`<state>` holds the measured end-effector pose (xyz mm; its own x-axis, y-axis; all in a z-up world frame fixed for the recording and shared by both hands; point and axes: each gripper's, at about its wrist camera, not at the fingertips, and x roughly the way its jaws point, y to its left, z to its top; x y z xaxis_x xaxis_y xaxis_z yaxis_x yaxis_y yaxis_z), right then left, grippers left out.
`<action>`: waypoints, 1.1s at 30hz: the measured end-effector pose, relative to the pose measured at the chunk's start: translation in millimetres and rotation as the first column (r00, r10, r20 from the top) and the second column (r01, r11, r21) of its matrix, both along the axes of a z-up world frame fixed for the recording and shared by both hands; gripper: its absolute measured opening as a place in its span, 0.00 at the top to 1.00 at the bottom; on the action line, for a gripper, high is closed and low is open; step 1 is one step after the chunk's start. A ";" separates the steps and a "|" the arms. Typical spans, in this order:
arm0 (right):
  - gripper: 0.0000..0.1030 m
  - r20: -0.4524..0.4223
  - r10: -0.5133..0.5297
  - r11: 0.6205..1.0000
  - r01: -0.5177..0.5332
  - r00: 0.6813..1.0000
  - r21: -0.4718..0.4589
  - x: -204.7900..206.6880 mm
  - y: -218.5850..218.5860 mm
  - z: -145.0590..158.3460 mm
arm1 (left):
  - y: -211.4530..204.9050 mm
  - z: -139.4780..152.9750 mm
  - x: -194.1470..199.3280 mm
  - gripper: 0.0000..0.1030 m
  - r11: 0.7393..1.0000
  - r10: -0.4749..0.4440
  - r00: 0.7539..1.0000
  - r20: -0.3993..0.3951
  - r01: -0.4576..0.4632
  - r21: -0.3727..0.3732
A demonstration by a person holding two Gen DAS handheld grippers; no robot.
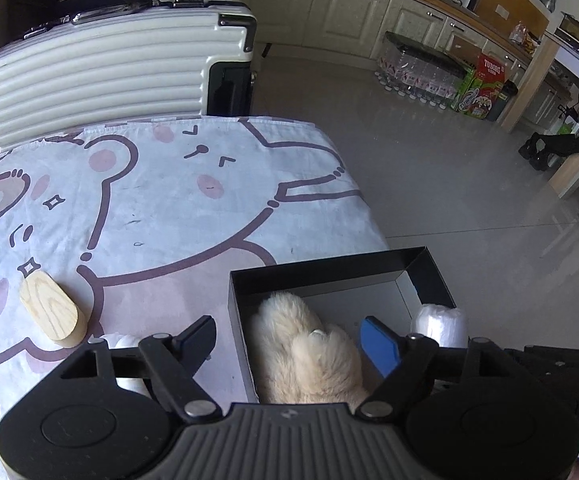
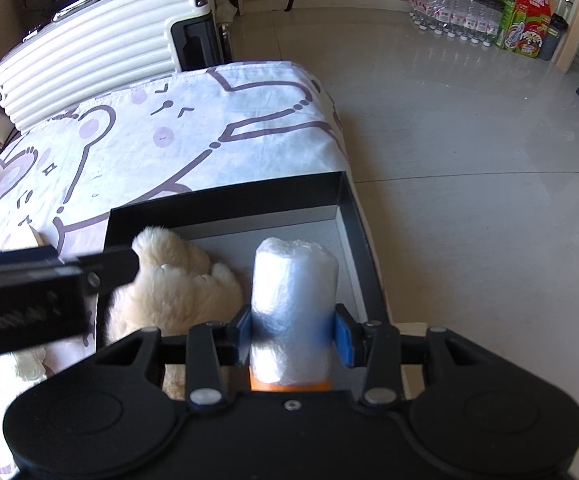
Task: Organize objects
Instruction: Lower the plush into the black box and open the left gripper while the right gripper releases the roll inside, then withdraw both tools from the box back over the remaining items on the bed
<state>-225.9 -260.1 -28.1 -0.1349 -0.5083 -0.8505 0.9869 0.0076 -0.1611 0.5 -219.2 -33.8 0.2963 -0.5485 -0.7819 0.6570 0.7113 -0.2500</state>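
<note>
A black open box (image 1: 329,270) (image 2: 225,200) sits at the table's near right corner. A cream plush toy (image 1: 309,352) (image 2: 177,280) lies in its left half. My left gripper (image 1: 289,344) is open, its jaws spread wide over the plush and the box's left wall. My right gripper (image 2: 293,332) is shut on a white plastic-bag roll (image 2: 293,304) with an orange core, held above the box's right half. The roll's end shows in the left wrist view (image 1: 439,324). A wooden block (image 1: 53,312) lies on the cloth left of the box.
The table has a white cloth with a pink bear print (image 1: 169,200). A white ribbed suitcase (image 1: 109,76) stands behind the table. The tiled floor (image 1: 449,168) drops off to the right. Bottled water packs (image 1: 421,72) and cartons stand by the far cabinets.
</note>
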 end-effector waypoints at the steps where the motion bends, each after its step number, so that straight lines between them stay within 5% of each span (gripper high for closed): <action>1: 0.59 0.002 0.003 1.000 -0.003 1.000 0.006 1.2 -0.9 -1.7 | 1.3 1.2 1.0 0.22 1.000 0.002 1.000 0.002 -0.002 -0.005; 14: 0.54 -0.010 0.113 0.975 -0.109 0.994 0.193 25.9 -3.6 -42.9 | 8.2 -6.2 13.4 0.20 0.999 0.002 1.000 0.013 -0.003 0.036; 33: 0.43 0.038 -0.079 0.996 0.081 0.996 -0.031 -16.5 19.0 18.8 | 13.1 -10.3 9.3 0.14 0.993 0.009 0.999 0.042 -0.014 0.118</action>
